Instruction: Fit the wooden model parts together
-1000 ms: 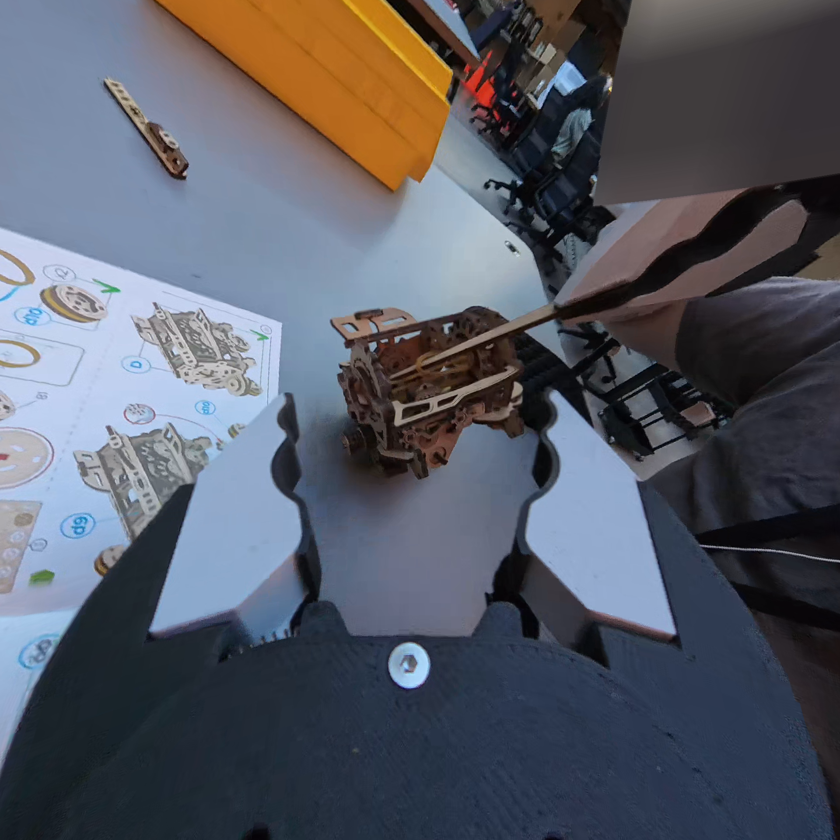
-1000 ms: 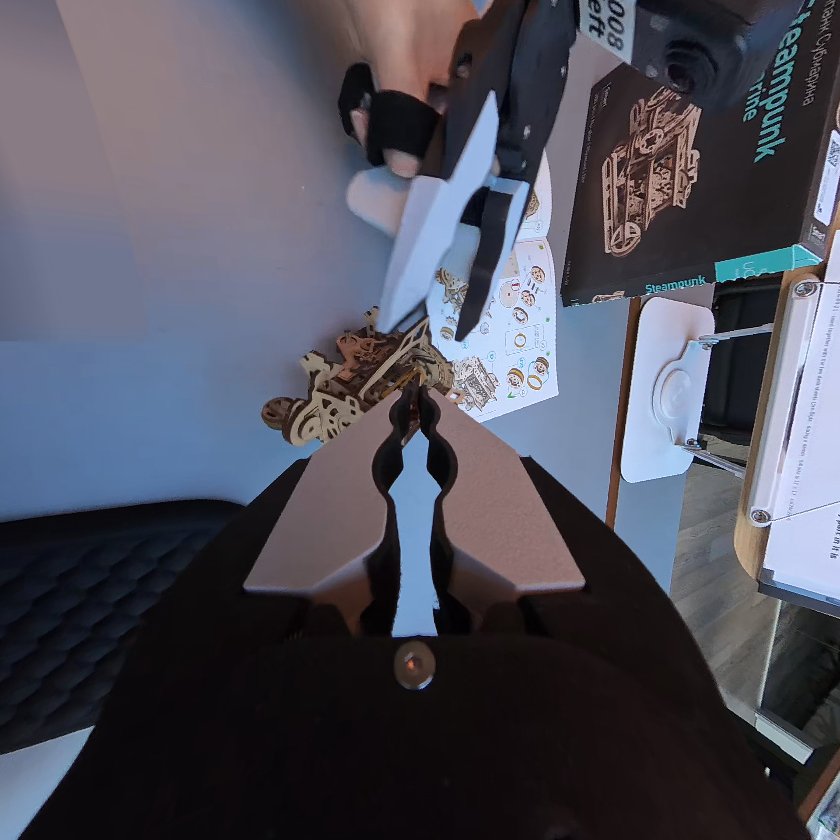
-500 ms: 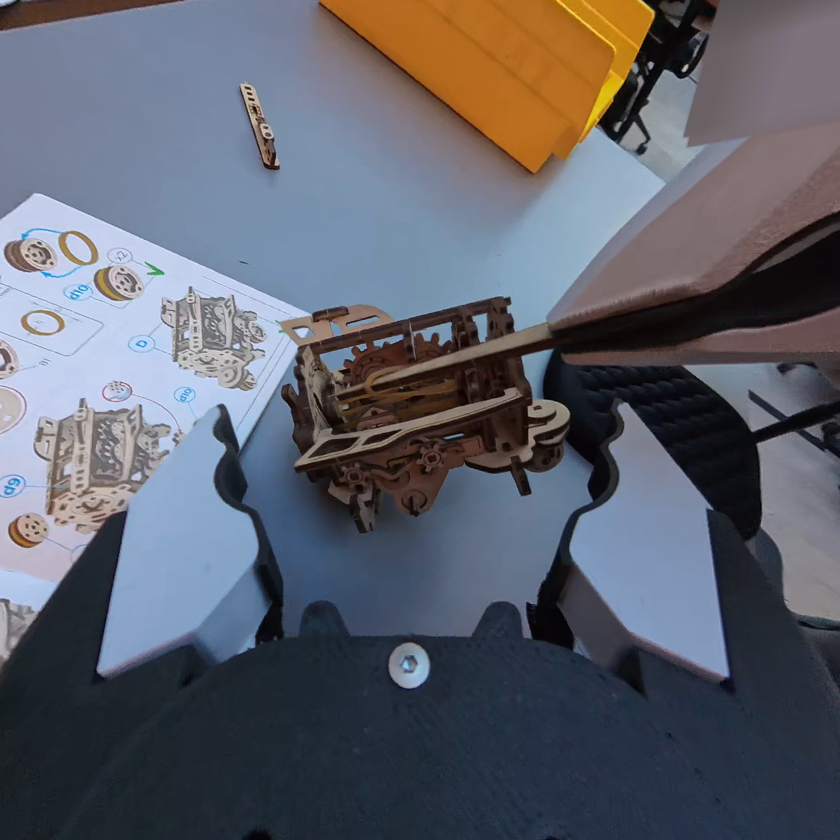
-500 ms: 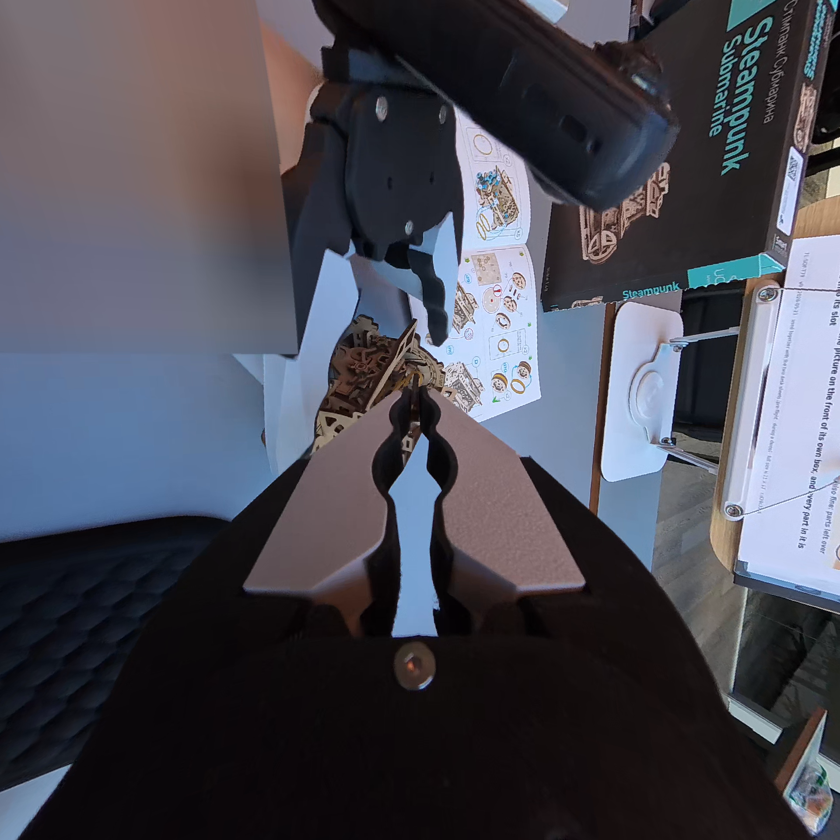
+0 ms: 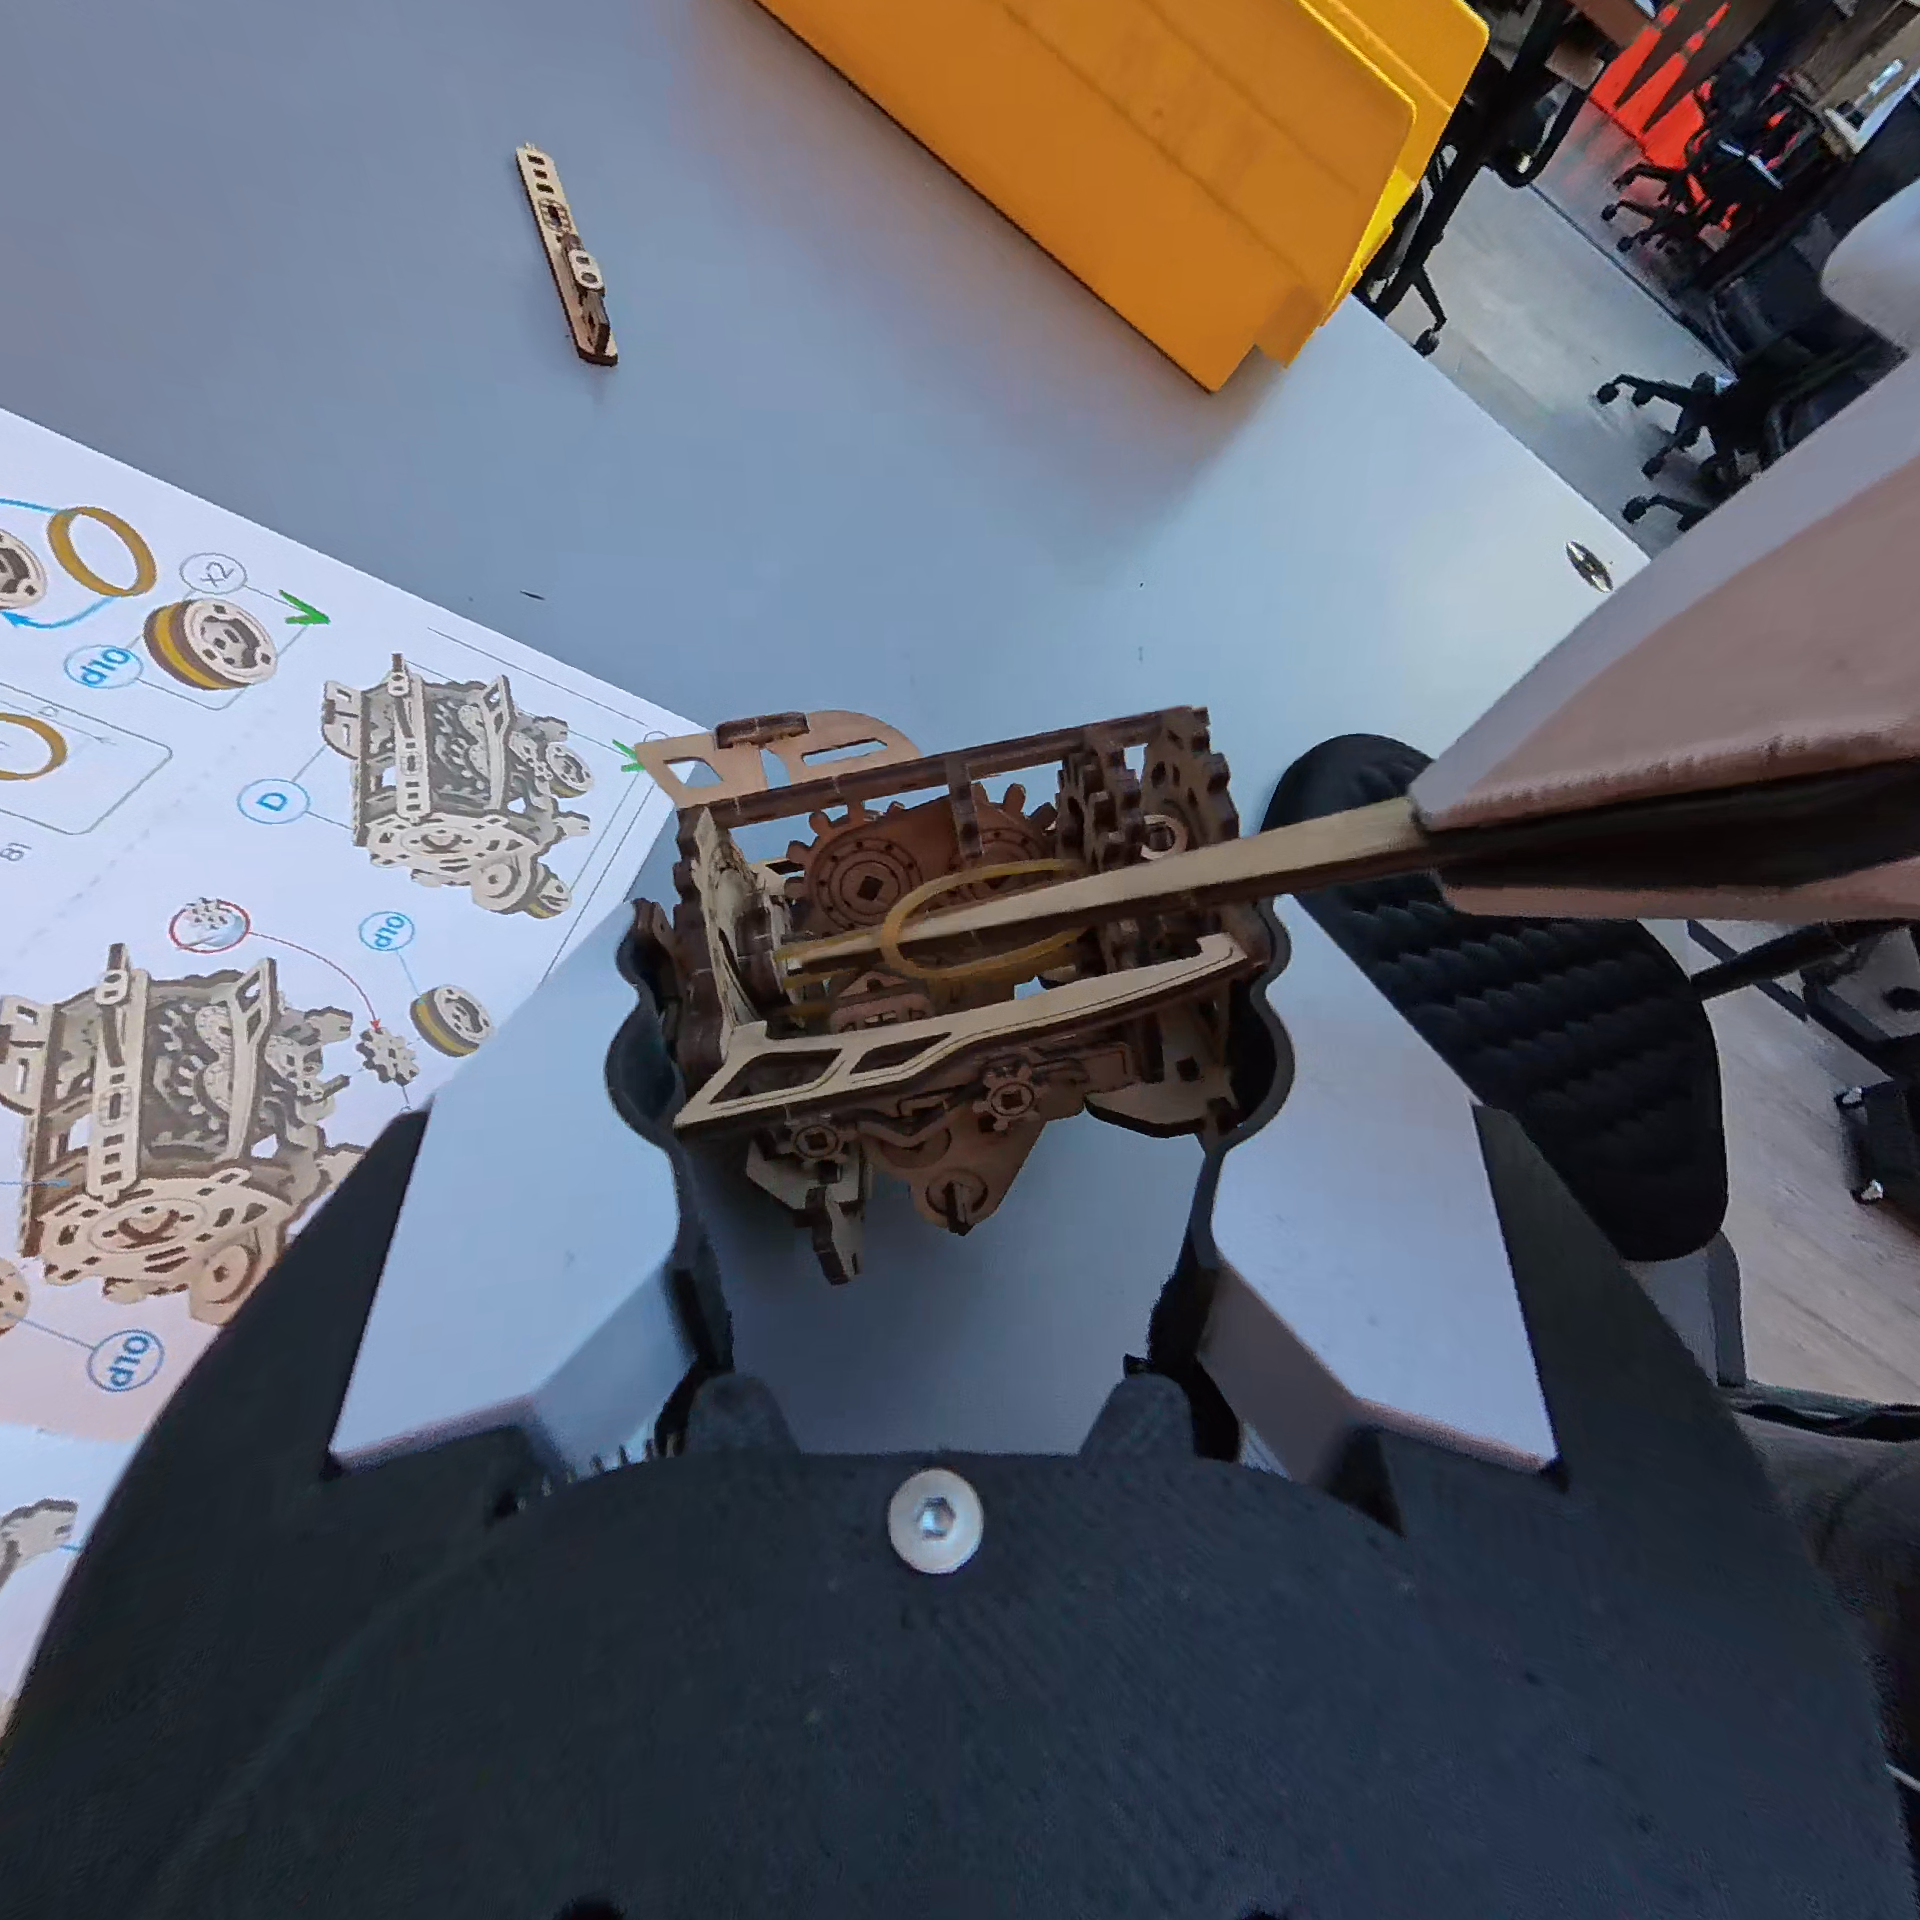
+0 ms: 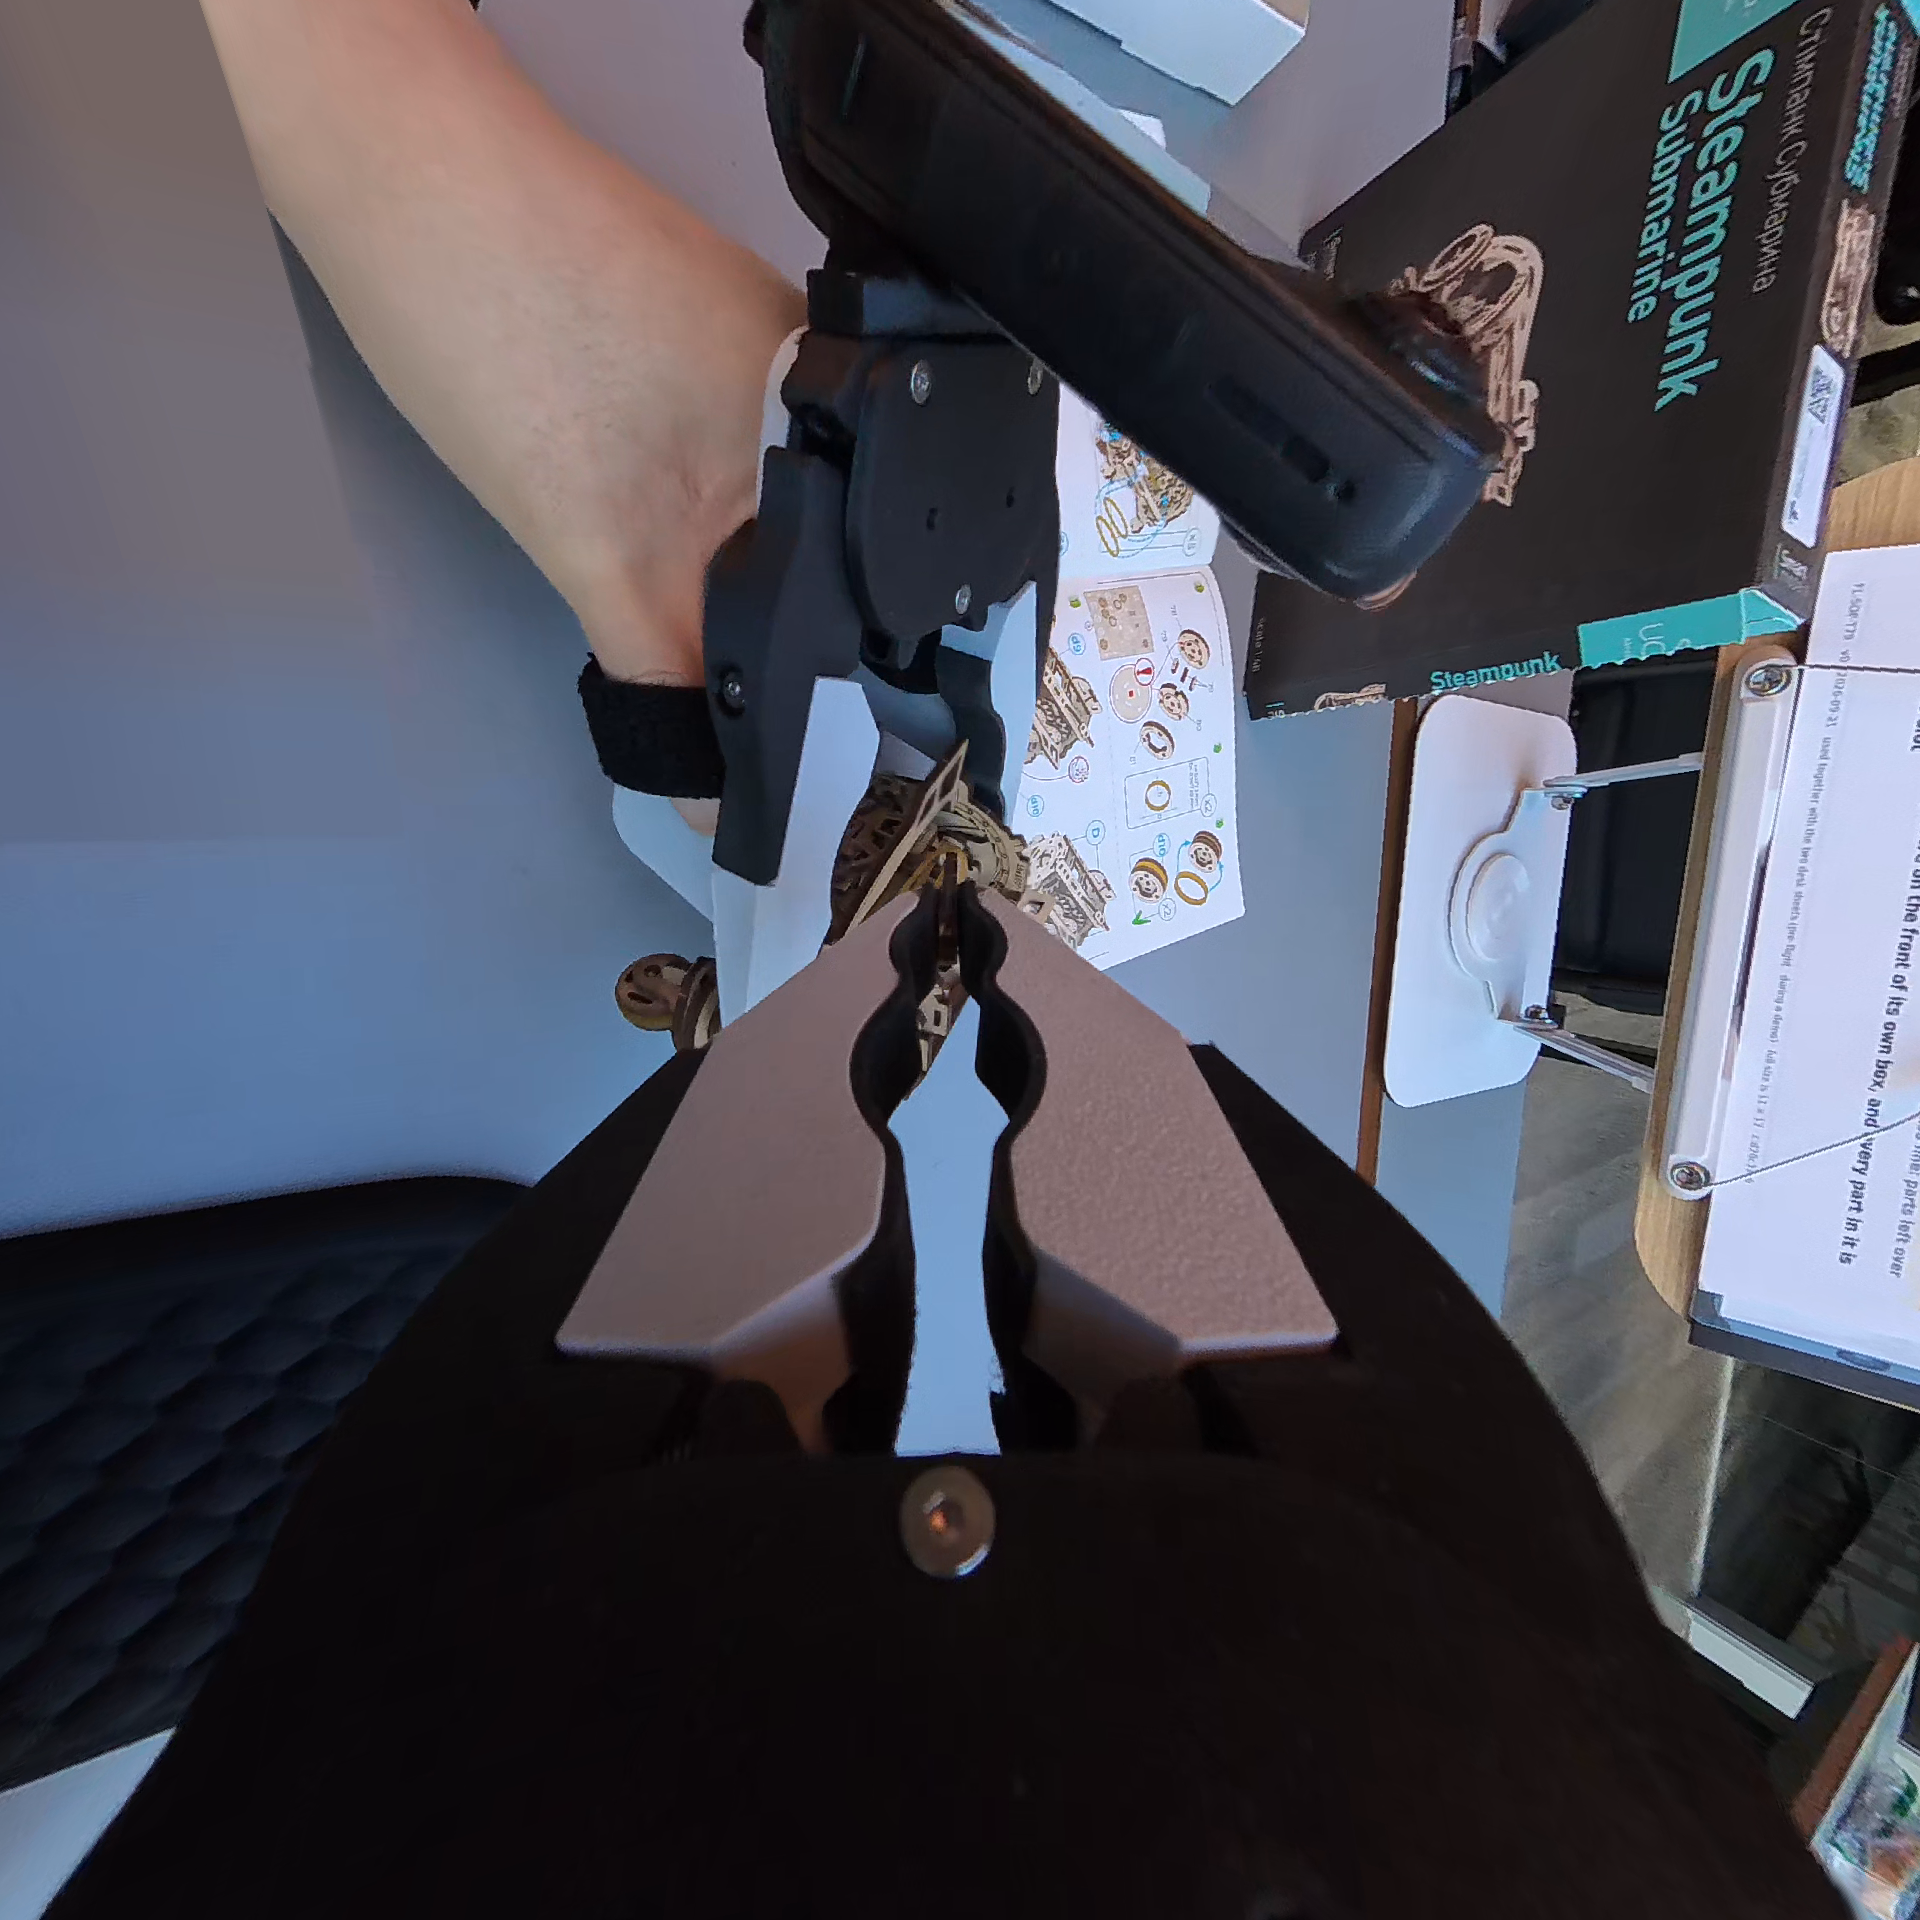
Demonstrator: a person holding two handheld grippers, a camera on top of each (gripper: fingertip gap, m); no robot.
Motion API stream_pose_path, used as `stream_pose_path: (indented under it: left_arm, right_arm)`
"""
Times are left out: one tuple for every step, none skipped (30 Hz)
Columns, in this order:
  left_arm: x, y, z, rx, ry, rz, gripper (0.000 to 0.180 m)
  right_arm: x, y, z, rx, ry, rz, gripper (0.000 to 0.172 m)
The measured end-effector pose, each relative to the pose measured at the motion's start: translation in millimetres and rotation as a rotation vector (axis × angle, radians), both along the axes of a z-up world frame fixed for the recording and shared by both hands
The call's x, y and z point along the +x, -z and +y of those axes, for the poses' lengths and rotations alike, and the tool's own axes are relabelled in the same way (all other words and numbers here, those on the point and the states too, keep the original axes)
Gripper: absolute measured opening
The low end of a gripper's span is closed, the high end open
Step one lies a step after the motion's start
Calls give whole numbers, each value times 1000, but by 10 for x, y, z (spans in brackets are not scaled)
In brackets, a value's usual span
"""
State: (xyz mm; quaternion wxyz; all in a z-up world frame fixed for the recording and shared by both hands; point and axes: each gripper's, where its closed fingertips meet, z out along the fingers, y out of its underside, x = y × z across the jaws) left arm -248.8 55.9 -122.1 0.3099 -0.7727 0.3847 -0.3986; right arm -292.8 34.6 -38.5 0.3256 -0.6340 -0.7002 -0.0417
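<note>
The wooden gear model (image 5: 935,1070) stands on the grey table (image 5: 831,468). My left gripper (image 5: 954,987) is shut on it, with a black pad against each side. My right gripper (image 6: 945,904) is shut on a thin wooden stick (image 5: 1195,873) and comes in from the right in the left wrist view (image 5: 1455,831). The stick reaches into the model's open top. A yellow rubber band (image 5: 925,914) is looped around the stick inside the frame. In the right wrist view the model (image 6: 883,842) sits between the left gripper's fingers (image 6: 758,914), held by a person's hand (image 6: 582,436).
A printed instruction sheet (image 5: 208,831) lies to the model's left. A loose wooden strip (image 5: 566,249) lies farther back. A yellow bin (image 5: 1143,156) stands at the back. A dark kit box (image 6: 1610,364), a white holder (image 6: 1475,904) and a clipboard (image 6: 1818,935) are beyond. A black chair (image 5: 1507,987) is at the table's edge.
My left gripper has moved in on the model and its fingers have come together on the model's sides. My right gripper has kept the stick inside the model.
</note>
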Motion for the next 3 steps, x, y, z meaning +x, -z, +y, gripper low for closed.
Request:
stream_pose_path:
  left_arm:
    - [2, 0, -4, 10, 10, -1, 109]
    - [4, 1, -7, 18, 17, -1, 109]
    - [5, 1, -8, 22, 21, -2, 109]
  right_arm:
    - [6, -1, -8, -13, 1, 0, 0]
    - [16, -3, -10, -24, 3, -2, 0]
    - [38, 4, -9, -37, 8, -12, 1]
